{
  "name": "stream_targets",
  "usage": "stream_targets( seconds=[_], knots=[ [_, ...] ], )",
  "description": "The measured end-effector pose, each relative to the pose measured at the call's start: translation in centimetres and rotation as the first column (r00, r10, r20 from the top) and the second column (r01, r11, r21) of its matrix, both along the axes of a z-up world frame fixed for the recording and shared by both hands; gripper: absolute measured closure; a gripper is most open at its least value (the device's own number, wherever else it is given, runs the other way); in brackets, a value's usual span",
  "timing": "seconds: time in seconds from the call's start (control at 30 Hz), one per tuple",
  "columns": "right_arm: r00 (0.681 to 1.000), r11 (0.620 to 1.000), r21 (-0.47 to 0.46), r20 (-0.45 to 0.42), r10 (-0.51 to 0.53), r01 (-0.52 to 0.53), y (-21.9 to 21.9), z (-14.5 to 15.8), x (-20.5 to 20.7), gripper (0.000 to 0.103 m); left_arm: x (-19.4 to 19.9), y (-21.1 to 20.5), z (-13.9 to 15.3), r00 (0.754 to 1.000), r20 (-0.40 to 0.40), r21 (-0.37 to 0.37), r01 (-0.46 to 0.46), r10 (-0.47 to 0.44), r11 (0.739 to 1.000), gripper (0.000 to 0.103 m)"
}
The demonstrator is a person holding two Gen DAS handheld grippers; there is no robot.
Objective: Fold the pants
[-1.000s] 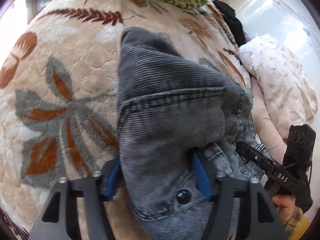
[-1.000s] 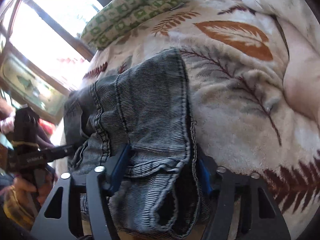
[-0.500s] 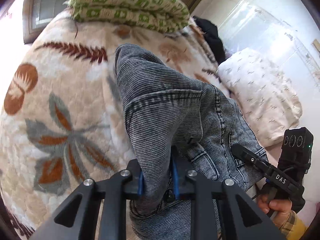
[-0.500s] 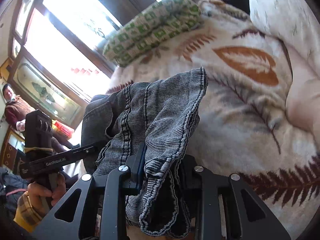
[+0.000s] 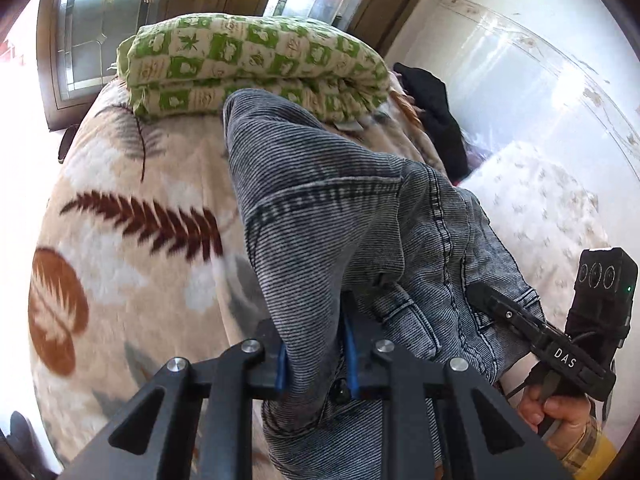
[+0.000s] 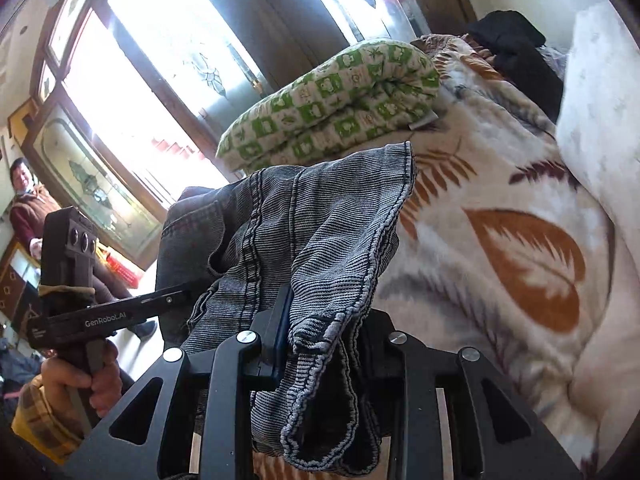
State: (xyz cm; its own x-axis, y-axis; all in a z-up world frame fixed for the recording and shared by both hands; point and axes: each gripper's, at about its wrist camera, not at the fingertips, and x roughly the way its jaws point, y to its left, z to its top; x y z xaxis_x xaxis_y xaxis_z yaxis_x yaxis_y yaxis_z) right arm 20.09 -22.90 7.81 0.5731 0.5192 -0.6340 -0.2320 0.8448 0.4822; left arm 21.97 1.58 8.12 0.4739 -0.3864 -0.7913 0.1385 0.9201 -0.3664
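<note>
The grey-blue denim pants [image 5: 332, 216] hang bunched above the leaf-patterned bed blanket [image 5: 132, 240]. My left gripper [image 5: 316, 364] is shut on a thick fold of the waist end, its blue pads [image 5: 282, 366] pressing the cloth from both sides. In the right wrist view the same pants [image 6: 320, 232] drape toward the camera, and my right gripper [image 6: 320, 340] is shut on a hemmed edge whose frayed end dangles below the fingers. Each view shows the other gripper [image 5: 560, 352] [image 6: 100, 318] held in a hand beside the pants.
A folded green-and-cream checked quilt [image 5: 256, 64] lies at the head of the bed by the window. A black garment [image 5: 436, 120] and a white patterned pillow [image 5: 540, 208] lie along the wall side. A person [image 6: 28, 208] stands by the window.
Both grippers went from open around the denim to shut on it, then rose with it. The pants lifted off the blanket, and more of the quilt, window and wall came into view.
</note>
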Motion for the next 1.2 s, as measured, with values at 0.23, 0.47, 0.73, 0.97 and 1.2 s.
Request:
stream_targets(
  seconds=[0.23,0.47,0.73,0.97,1.2],
  knots=[
    [1.0,1.0,-0.006,-0.005,-0.005,0.005,0.6,-1.5,6.3,0.076,5.9,0.8,-2.5,0.999,-0.027,-0.015,-0.024,0.023,1.0,0.08],
    [0.998,1.0,-0.028,-0.063,-0.016,0.015,1.0,-6.7,11.4,0.073,10.8,2.0,-8.1,0.994,-0.093,-0.02,-0.063,0.061,0.998,0.076],
    [0.994,0.998,-0.002,-0.092,-0.065,0.065,-1.4,-10.5,10.6,0.045,10.6,4.5,-10.4,0.989,-0.125,-0.132,-0.093,0.077,0.987,0.057],
    [0.99,0.98,-0.154,0.082,-0.118,0.13,-2.1,-4.8,6.9,0.041,6.6,4.7,-5.1,0.997,0.016,-0.061,-0.073,0.074,0.995,0.058],
    [0.992,0.98,-0.199,0.123,-0.002,0.027,1.6,-3.1,5.7,0.048,4.3,0.9,-5.9,1.0,-0.002,-0.022,0.016,-0.016,1.0,0.058]
  ],
)
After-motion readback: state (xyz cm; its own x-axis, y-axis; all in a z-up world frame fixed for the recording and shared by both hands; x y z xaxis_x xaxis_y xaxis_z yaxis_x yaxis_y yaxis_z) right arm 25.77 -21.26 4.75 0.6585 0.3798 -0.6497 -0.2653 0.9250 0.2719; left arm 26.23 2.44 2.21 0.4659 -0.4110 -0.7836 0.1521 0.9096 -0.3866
